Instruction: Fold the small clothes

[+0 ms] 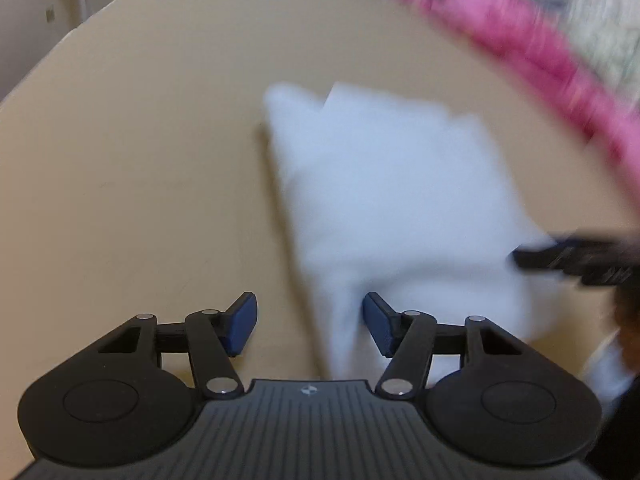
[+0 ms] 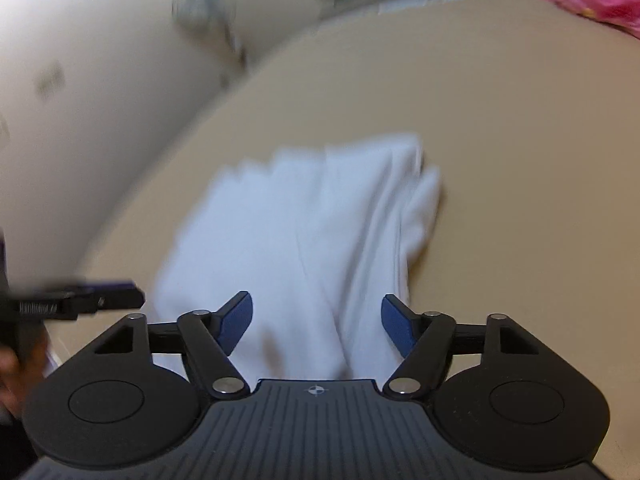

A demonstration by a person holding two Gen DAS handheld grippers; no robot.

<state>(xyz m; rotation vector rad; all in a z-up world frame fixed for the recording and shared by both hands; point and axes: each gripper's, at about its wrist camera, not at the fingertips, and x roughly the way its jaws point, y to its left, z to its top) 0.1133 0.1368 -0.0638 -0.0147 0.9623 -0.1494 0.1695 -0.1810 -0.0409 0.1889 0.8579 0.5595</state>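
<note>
Beige table [image 1: 140, 160]: pink cloth [image 1: 520, 40] sharper from right wrist.

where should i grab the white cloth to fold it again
Probably by its near edge, coming down from above at the end closest to the grippers. The white cloth lies flat and already folded on the tan table, with layered edges along its right side; pinch all layers together there, since a flat cloth offers little else to hold.

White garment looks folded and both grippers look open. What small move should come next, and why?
Probably draw both grippers back off the white garment and turn toward the pink clothes at the far edge of the table. The left gripper and right gripper stand open, gripping nothing, and the garment lies in a folded stack, though blur hides its edges.
</note>
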